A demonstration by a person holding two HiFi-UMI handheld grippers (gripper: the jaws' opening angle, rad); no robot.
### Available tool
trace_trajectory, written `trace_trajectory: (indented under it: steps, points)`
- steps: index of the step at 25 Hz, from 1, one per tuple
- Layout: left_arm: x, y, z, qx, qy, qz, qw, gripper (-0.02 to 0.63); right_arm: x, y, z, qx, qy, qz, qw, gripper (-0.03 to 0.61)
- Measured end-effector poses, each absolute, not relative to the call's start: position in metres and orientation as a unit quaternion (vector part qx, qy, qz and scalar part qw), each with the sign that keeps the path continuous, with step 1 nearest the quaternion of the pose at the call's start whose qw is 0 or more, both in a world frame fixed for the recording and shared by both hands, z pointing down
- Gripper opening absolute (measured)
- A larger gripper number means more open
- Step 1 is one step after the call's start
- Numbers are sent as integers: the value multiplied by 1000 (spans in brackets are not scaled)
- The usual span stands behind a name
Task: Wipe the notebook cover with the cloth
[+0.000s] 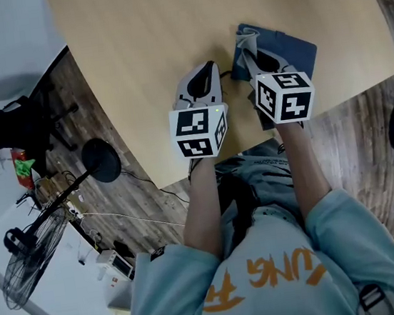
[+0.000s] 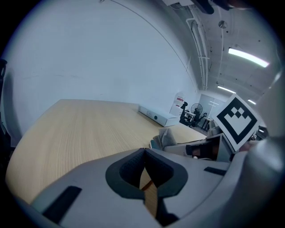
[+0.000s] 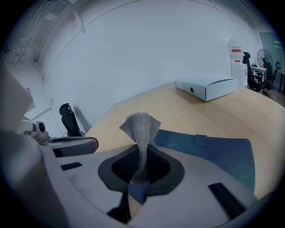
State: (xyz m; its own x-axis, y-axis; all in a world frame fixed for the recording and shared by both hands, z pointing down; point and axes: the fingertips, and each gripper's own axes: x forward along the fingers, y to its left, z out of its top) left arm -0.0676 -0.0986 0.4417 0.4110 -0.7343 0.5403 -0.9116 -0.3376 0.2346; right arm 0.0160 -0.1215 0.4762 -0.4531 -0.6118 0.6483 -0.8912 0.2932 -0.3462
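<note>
- Right gripper (image 3: 141, 156): fingers clamped on a grey knitted cloth (image 3: 140, 127). A tuft of it stands up past the tips.
- The cloth sits at the left edge of a dark blue flat notebook (image 3: 218, 153).
- The notebook lies closed on the pale wooden tabletop (image 1: 145, 37), close to its near edge.
- Left gripper (image 2: 144, 171): fingers together, nothing between them. It is just left of the notebook, over bare wood.
- A white flat box (image 3: 207, 87) is at the tabletop's far right, well apart.

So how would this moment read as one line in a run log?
right gripper: shut on cloth | place: over notebook | left gripper: shut, empty, left of notebook
</note>
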Motion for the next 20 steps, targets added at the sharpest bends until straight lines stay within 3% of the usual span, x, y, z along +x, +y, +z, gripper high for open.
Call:
trace_trajectory:
  steps: [20]
  points:
    - [-77, -106, 456, 794, -511, 188, 269, 17, -1, -128, 496, 470, -763, 354, 268, 29]
